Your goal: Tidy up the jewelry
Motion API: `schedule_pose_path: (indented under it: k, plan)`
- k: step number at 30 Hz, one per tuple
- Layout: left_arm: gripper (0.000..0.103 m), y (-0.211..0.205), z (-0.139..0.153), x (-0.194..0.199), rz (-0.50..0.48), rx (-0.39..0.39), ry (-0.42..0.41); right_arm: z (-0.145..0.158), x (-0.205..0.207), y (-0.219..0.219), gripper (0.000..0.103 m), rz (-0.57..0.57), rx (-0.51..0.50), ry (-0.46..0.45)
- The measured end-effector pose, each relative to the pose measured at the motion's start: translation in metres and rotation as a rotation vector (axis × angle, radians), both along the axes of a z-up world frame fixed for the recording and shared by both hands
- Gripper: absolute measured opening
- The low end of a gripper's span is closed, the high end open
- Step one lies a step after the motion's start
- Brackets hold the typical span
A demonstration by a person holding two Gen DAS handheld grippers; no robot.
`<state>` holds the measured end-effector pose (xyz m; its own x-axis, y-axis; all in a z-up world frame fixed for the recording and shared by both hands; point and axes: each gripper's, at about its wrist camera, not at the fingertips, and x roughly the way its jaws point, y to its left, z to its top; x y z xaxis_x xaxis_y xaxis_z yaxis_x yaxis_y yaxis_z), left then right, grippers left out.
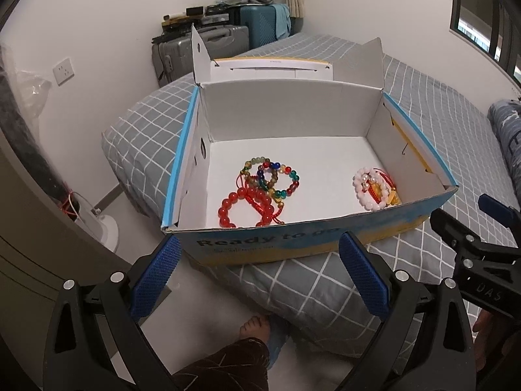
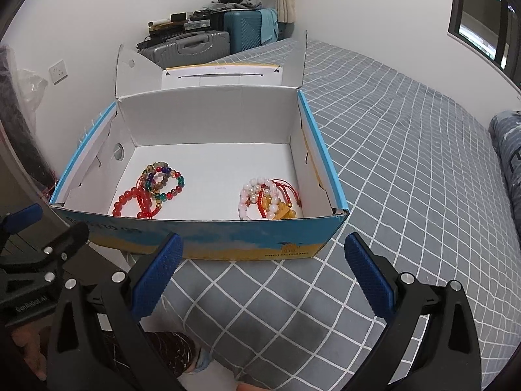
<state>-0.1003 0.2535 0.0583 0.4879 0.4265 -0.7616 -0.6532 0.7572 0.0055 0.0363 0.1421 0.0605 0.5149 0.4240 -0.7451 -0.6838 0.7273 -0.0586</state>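
Note:
An open blue-and-yellow cardboard box (image 1: pixel 293 241) (image 2: pixel 228 241) with a white inside sits on the corner of a bed. In it on the left lies a pile of red and multicoloured bead bracelets (image 1: pixel 260 195) (image 2: pixel 148 192). On the right lies a pile of pink, white and yellow bracelets with red cord (image 1: pixel 374 189) (image 2: pixel 270 198). My left gripper (image 1: pixel 260 270) is open and empty just in front of the box's near wall. My right gripper (image 2: pixel 263 267) is open and empty, also in front of the near wall.
The bed has a grey checked cover (image 2: pixel 407 163). Suitcases (image 1: pixel 208 49) with clutter stand at the far wall. A white fan base (image 1: pixel 104 228) stands on the floor at left. A rolled quilt (image 2: pixel 508 163) lies at right. The person's foot (image 1: pixel 255 325) is below the bed corner.

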Motion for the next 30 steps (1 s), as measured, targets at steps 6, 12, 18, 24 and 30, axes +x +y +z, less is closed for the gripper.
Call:
schedule_pose_path:
  k: [6,12,18,24,30]
  plan:
    - [0.097,0.0025,-0.0002,0.0003,0.008,-0.006,-0.009,-0.0025,0.0036,0.001,0.095,0.001,0.002,0.011]
    - [0.097,0.0037,0.0018,-0.0005,0.007,-0.013,-0.033,-0.0032,0.0045,0.0029,0.095,0.002,0.002,0.011]
    - [0.097,0.0018,0.0009,0.0018,0.002,-0.003,-0.023,-0.0049,0.0047,0.005,0.095,0.005,-0.003,0.013]
    - [0.097,-0.0006,0.0011,0.0045,-0.001,0.021,-0.015,-0.0044,0.0055,0.0054,0.095,0.002,0.001,0.015]
    - [0.097,-0.001,0.0009,0.0044,0.003,0.023,-0.017,-0.0047,0.0055,0.006,0.095,0.0,0.001,0.015]
